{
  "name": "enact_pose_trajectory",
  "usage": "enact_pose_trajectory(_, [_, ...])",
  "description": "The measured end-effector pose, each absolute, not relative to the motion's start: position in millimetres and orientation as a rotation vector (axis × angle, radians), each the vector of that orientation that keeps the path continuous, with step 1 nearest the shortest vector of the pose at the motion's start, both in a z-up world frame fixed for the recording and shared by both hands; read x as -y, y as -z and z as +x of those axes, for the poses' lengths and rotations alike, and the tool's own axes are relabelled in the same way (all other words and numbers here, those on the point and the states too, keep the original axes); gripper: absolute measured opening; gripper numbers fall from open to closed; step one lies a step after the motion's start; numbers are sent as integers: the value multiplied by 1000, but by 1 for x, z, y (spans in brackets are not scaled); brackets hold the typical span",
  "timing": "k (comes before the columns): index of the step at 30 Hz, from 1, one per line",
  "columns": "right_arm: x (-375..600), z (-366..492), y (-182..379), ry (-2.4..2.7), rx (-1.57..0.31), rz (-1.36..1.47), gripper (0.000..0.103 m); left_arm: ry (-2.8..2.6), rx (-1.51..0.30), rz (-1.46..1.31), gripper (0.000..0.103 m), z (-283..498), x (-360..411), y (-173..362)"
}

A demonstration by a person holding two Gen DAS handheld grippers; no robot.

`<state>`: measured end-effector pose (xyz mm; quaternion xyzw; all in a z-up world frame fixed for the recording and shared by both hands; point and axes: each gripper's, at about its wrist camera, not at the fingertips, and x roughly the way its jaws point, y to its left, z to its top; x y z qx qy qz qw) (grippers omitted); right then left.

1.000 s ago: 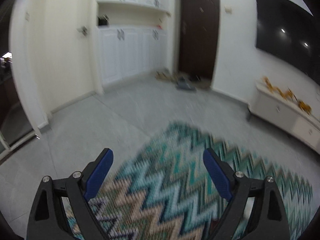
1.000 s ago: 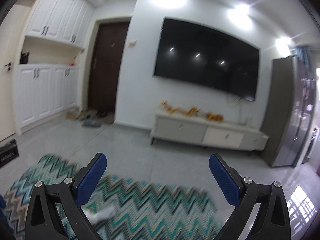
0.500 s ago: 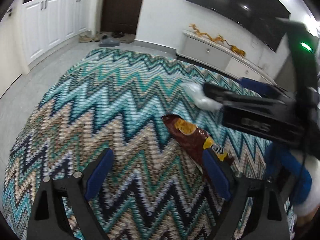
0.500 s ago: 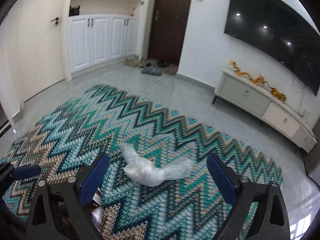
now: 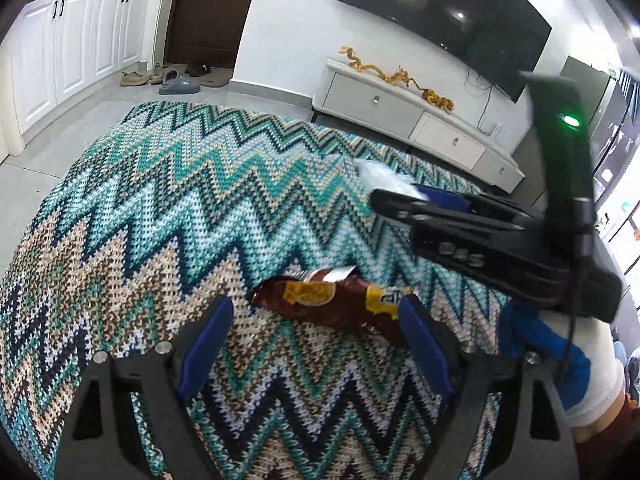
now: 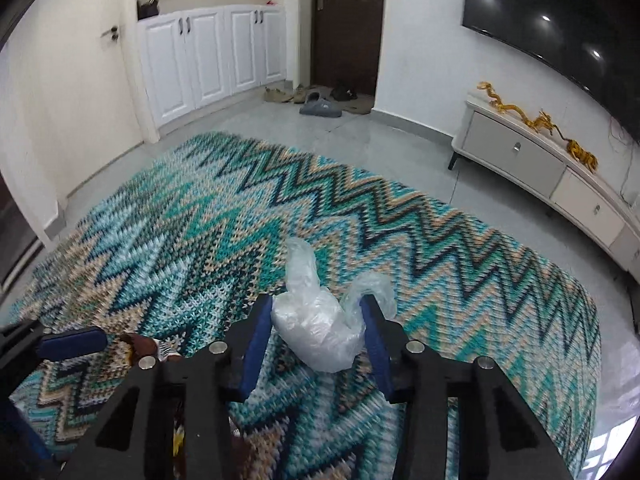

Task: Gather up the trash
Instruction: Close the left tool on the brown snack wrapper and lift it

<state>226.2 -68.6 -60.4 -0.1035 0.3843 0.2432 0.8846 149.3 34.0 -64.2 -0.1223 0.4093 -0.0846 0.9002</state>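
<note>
A brown snack wrapper lies flat on the zigzag rug. My left gripper straddles it with its jaws closing. The blue pads stand a little off the wrapper's ends. A crumpled clear plastic bag lies farther right on the rug. My right gripper has it between its closing jaws, and both pads touch the bag's sides. One bag handle curls over the right pad. In the right wrist view the left gripper's pad and the wrapper's end show at lower left.
A low white TV cabinet with gold ornaments runs along the right wall under a large TV. Shoes and slippers lie by the dark door. White cupboards line the far left. A blue-gloved hand holds the right gripper.
Both grippers tipped down from the room toward the rug and sank close to it. The right jaws narrowed around the plastic bag. The left jaws came down astride the snack wrapper.
</note>
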Motion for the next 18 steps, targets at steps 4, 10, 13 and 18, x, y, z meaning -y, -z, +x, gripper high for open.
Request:
enact_pose_trajectory(4, [96, 213, 41, -479, -766, -114, 41, 183, -825, -287, 84, 161, -38, 52])
enact_pose_trajectory(10, [135, 191, 22, -417, -729, -42, 42, 275, -807, -208, 85, 188, -28, 45])
enact_pose_trajectory(13, [152, 179, 16, -384, -721, -20, 42, 331, -830, -131, 85, 198, -12, 50])
enact_pose_trajectory(18, [175, 152, 8, -365, -709, 4, 42, 380, -853, -10, 85, 195, 11, 66])
